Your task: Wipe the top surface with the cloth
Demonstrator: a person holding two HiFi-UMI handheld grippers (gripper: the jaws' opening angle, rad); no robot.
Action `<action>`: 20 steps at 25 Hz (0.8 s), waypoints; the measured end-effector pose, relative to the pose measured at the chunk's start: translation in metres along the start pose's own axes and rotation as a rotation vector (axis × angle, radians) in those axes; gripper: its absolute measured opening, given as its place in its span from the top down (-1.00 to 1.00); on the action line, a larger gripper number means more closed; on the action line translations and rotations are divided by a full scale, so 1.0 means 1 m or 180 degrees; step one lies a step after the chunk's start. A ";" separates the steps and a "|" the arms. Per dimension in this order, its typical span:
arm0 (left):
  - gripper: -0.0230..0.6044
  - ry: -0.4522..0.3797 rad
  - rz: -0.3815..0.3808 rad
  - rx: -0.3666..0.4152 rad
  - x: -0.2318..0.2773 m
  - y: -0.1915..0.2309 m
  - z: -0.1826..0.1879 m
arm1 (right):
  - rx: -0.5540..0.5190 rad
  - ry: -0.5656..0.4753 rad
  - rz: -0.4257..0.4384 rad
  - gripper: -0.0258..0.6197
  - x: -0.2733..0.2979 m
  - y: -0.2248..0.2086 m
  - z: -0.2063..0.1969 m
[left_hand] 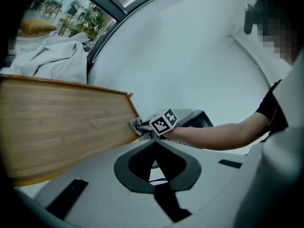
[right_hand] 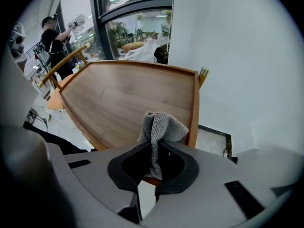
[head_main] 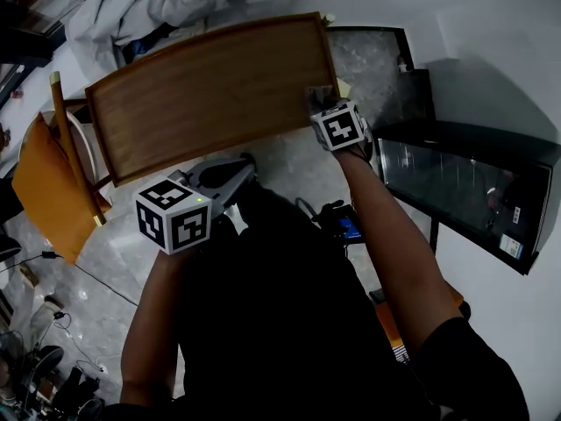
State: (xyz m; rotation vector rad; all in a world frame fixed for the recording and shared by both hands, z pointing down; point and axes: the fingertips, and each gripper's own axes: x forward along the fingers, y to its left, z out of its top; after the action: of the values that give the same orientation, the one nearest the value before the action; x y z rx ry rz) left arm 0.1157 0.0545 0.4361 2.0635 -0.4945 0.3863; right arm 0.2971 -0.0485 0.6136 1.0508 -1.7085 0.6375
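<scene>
Grey knitted cloth (right_hand: 160,126) is pinched in the right gripper (right_hand: 153,152). Its jaws are clamped on the lower folds, and the bunched top stands out above them. The cloth sits at the near right corner of the rectangular wooden table top (head_main: 202,95), just inside the raised rim that runs along the right edge. I cannot tell whether it is pressed onto the wood. From above, the right gripper (head_main: 326,112) reaches over that same corner with its black-and-white marker cube (head_main: 340,126) uppermost.

The left gripper (left_hand: 155,145) has its jaws drawn together with nothing between them. It is held off the near long edge of the table top, towards the left end, and is not touching the wood. Its own marker cube (head_main: 173,215) faces up. The cubes carry only square patterns, no words.

An orange chair (head_main: 44,182) with a pale wooden frame stands to the left of the table top. A crumpled white sheet (head_main: 131,7) lies beyond its far edge. To its right stands a black glass-fronted cabinet (head_main: 465,182) with a small white label (head_main: 509,246) whose print is too small to read.
</scene>
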 end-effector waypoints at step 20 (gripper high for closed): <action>0.89 -0.1727 0.0012 0.0637 -0.166 -0.028 0.076 | -0.0414 -0.2114 0.2983 0.79 -0.233 0.209 0.208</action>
State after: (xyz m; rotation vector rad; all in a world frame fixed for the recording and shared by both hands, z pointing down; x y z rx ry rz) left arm -0.0093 0.0341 0.3016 2.3616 -0.8064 -0.1405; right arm 0.0478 -0.0316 0.3325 0.3039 -2.8149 0.7678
